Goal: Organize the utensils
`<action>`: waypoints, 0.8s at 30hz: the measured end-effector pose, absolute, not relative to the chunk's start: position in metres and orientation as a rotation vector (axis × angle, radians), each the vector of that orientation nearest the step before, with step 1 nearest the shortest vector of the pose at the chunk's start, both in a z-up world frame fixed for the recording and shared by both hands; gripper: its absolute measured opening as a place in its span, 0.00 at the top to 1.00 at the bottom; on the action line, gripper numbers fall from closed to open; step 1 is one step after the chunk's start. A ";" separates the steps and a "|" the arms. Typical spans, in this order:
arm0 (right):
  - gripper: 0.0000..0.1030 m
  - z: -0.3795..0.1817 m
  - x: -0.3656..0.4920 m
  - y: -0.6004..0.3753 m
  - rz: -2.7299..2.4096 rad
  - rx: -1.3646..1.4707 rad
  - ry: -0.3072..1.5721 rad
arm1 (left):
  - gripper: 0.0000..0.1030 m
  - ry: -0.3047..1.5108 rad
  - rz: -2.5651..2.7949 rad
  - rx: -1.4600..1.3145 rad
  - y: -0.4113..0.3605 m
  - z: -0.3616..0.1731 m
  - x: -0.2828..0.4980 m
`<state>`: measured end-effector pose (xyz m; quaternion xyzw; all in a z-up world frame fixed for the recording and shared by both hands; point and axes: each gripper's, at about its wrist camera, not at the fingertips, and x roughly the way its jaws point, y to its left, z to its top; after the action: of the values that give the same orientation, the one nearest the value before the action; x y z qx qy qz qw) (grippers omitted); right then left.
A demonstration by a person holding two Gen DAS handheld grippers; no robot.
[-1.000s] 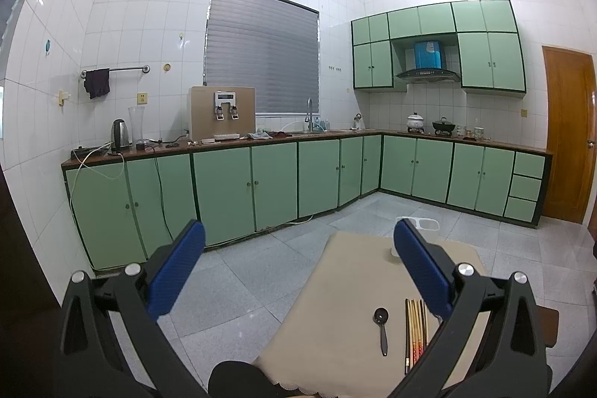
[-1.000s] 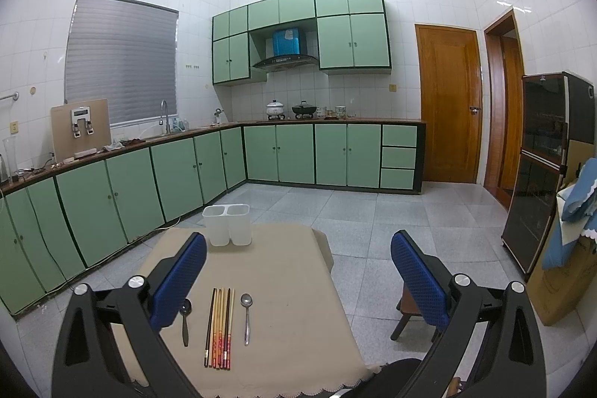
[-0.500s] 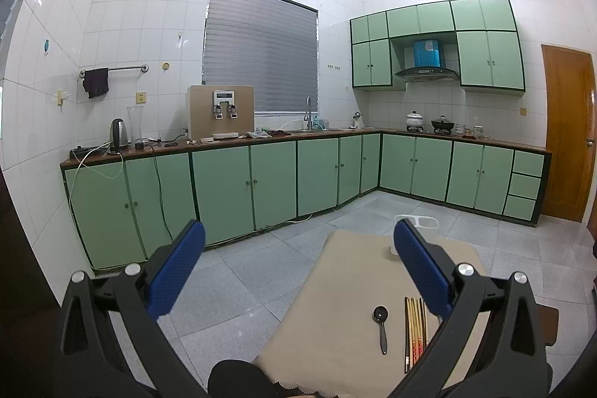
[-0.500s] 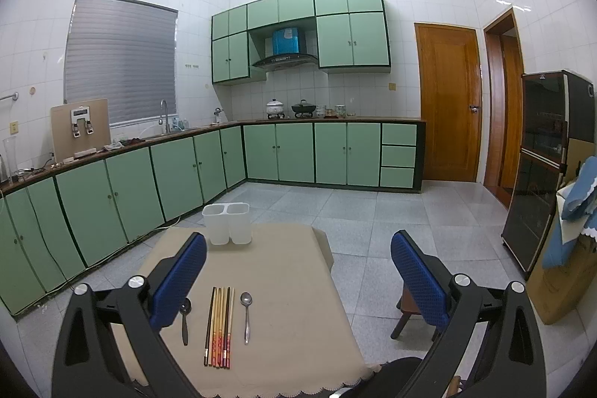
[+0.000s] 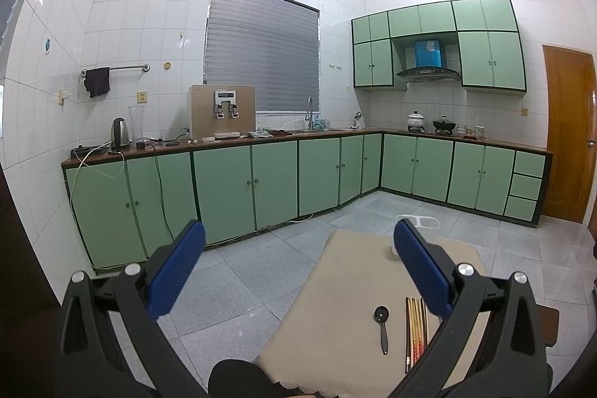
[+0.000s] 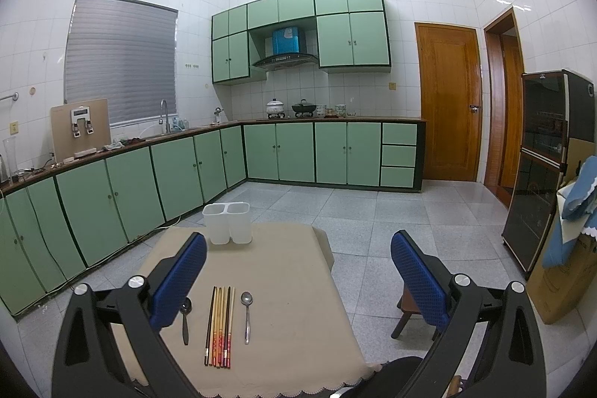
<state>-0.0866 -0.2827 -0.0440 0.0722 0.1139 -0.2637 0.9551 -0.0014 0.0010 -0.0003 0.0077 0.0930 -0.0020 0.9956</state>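
Both the left gripper (image 5: 298, 267) and the right gripper (image 6: 298, 269) have matt black angular frames, round silver screws at the knuckles, and long fingers (image 6: 179, 280) faced with blue, finely dimpled pads (image 5: 421, 271).

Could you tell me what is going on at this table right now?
A person holds two grippers, left and right, both open above the table, touching nothing. Two spoons and a row of chopsticks lie on the cloth; the white holder at the far edge looks empty. No sorting has begun.
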 end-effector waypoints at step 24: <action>0.06 -0.050 -0.086 -0.283 -0.534 0.152 0.239 | 0.05 0.196 -0.006 0.017 0.001 -0.003 0.001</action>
<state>-0.0855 -0.2835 -0.0497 0.0749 0.1175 -0.2629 0.9547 0.0010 0.0006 -0.0030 0.0085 0.0976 -0.0028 0.9952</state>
